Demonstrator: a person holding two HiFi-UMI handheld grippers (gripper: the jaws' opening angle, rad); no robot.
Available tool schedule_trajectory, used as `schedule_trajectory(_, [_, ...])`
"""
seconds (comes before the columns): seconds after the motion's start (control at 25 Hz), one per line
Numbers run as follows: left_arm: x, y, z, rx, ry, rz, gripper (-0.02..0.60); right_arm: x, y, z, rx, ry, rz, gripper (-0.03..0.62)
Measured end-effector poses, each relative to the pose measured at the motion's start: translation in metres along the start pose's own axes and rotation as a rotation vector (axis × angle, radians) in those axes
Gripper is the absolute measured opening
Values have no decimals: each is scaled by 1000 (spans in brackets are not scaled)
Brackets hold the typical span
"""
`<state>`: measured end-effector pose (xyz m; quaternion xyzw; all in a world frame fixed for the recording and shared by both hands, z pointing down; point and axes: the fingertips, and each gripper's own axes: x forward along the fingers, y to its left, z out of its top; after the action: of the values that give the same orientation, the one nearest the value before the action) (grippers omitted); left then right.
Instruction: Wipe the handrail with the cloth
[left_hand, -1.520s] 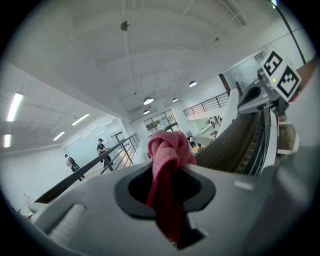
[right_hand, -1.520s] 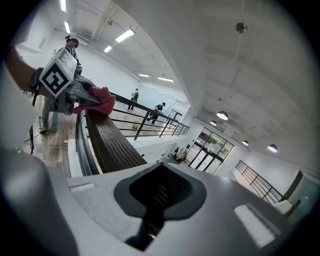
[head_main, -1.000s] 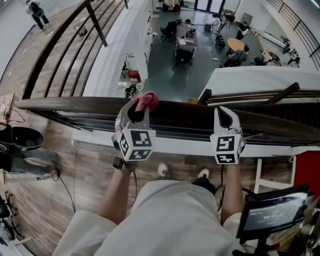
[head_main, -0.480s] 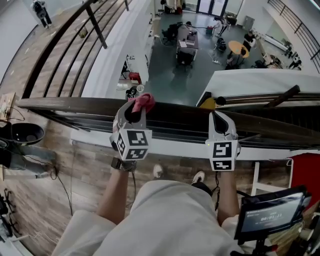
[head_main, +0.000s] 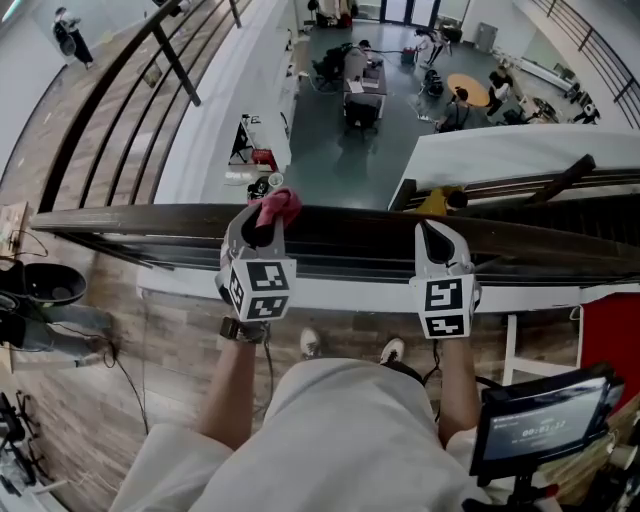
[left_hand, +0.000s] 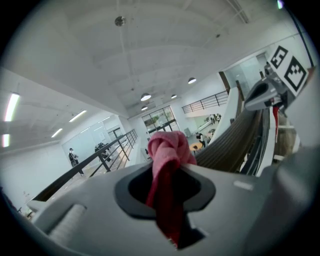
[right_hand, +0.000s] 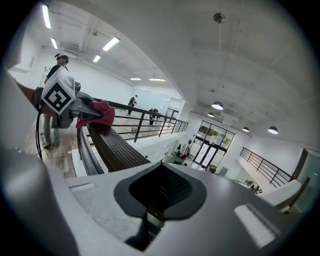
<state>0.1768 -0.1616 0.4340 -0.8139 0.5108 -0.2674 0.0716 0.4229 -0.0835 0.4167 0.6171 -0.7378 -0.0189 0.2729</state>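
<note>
Across the middle of the head view, the dark handrail (head_main: 340, 232) runs left to right above an open office floor. Your left gripper (head_main: 262, 222) sits over it, jaws pinching the pink cloth (head_main: 278, 207), whose bunched end lies at the rail's top. Your right gripper (head_main: 440, 240), jaws pressed together on nothing, sits over the same rail further right. Any wipe likely follows that left-right axis, with the left hand leading.

Cloth (head_main: 277, 208): your left gripper (head_main: 260, 225) hides its lower part from the head view.
Handrail (head_main: 350, 228): right end runs off your head view's edge.
Hands: hidden behind your left gripper and right gripper (head_main: 436, 232).
Screen (head_main: 545, 425): print too blurred to read.
</note>
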Motion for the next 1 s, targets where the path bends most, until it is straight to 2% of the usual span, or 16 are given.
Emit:
schedule_trajectory(0.36, [4,-25,11,4,11,1,83,-12,-18,-21,25,9,25,3])
schedule_trajectory(1.0, [16,-97,54,38,23,-15,83,-37,-84,-54,60,-3,26,3])
